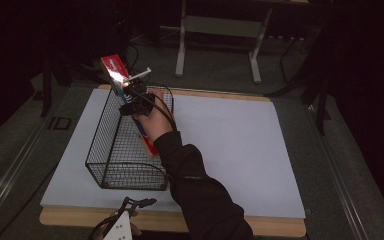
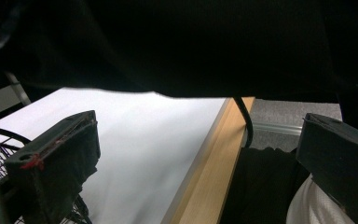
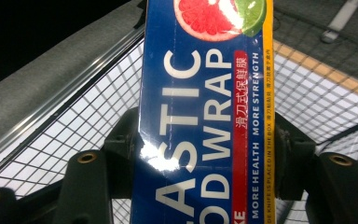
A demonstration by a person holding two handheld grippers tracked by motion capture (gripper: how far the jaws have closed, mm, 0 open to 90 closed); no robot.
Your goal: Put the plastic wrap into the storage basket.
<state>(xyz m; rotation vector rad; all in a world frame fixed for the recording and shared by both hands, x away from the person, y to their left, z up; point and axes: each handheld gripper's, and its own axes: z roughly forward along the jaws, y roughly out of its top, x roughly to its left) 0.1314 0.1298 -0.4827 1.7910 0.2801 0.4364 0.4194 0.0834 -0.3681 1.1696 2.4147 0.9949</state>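
The right hand-held gripper (image 3: 205,154) clamps the plastic wrap box (image 3: 205,116) mid-length above the wire basket (image 1: 125,150) — light, stiff, glossy cardboard, probably slippery. The left hand-held gripper (image 2: 200,158) stands open.

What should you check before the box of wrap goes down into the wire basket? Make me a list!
1. Right gripper clamps the plastic wrap box on both sides: ok.
2. Box is over the wire basket, its lower end inside: ok.
3. Box is level: not ok, it tilts, its top end above the far rim.
4. Basket floor under the box is free: cannot tell.
5. Left gripper is open and away from the basket, at the table's near edge: ok.
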